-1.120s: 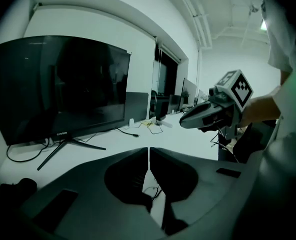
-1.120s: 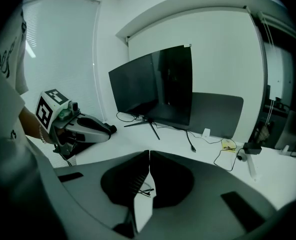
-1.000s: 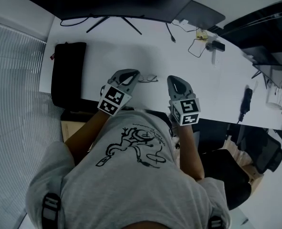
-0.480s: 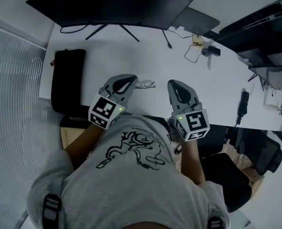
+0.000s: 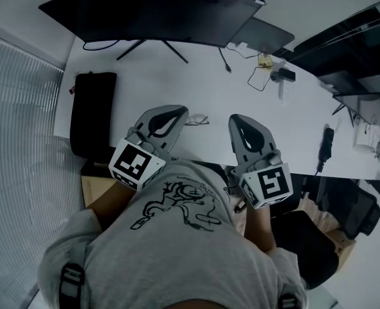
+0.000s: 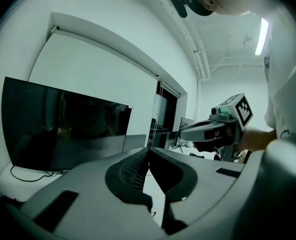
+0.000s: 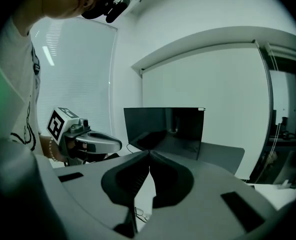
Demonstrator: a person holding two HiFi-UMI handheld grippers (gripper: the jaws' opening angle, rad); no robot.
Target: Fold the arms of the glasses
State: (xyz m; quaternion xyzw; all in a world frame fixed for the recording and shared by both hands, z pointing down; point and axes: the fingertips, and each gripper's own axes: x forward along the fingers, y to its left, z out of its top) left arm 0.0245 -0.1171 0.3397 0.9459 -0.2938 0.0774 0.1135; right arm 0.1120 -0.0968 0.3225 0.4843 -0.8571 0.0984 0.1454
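Now left gripper, right gripper raised, clenched empty; glasses on table

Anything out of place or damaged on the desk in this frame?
Nothing stands out. The glasses lie on the white table near its front edge, between the left gripper and right gripper, both shut and empty. Whether their arms are folded is too small to tell.
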